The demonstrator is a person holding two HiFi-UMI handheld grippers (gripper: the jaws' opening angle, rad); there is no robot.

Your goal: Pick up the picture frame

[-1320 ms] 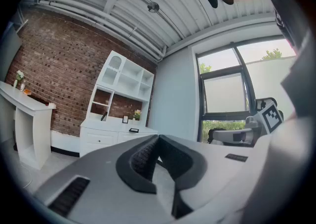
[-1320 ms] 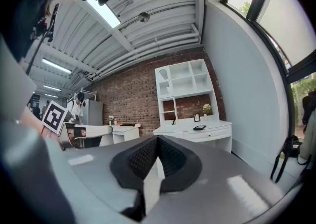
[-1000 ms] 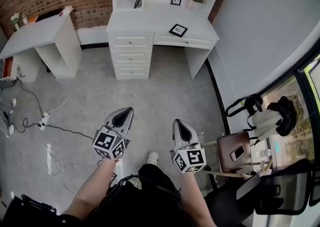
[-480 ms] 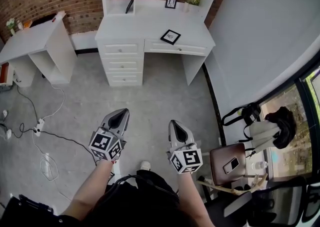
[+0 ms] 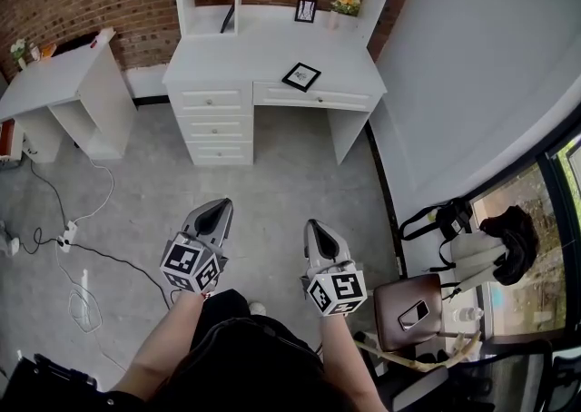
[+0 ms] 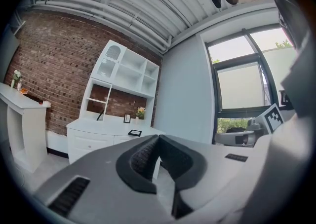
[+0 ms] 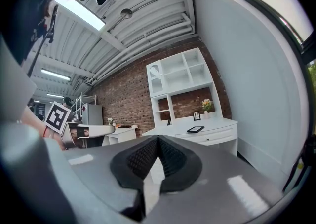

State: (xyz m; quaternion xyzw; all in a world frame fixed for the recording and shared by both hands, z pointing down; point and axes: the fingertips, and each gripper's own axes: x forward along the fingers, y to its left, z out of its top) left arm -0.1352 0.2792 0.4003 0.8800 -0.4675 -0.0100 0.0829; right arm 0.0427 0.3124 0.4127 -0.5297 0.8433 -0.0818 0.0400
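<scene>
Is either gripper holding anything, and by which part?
Nothing is held: left gripper and right gripper are shut and empty; the picture frame lies on the desk.

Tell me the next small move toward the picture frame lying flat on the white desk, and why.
Probably step forward toward the desk. The picture frame lies flat on its top, far ahead, while the left claw and right claw, both shut and empty, are over the floor, well short of it.

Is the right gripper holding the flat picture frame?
No, the frame lies flat on the desk, far from the right gripper, whose jaws are shut and empty.
</scene>
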